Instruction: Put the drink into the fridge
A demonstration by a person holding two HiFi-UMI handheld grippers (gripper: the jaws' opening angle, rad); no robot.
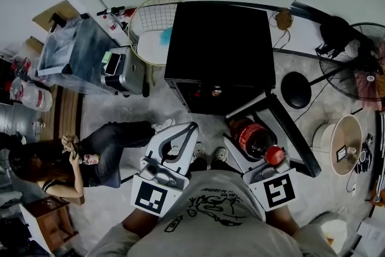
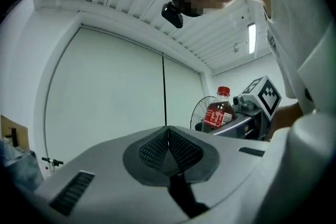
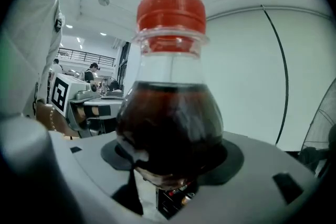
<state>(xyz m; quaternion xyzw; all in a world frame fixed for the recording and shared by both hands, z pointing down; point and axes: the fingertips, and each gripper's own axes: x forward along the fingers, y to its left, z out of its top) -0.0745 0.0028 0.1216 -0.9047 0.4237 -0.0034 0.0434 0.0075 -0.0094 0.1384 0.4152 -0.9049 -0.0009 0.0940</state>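
Observation:
The drink is a cola bottle with a red cap and a red label. My right gripper is shut on it, the cap toward my body. In the right gripper view the bottle stands upright between the jaws of the right gripper. A black mini fridge stands on the floor just ahead, its door swung open to the right beside the bottle. My left gripper hangs shut and empty in front of the fridge; the left gripper shows its pads pressed together.
A person sits on the floor at the left. Behind them are a grey appliance and a plastic box. A round wire basket stands left of the fridge. A floor fan and a black round base are at the right.

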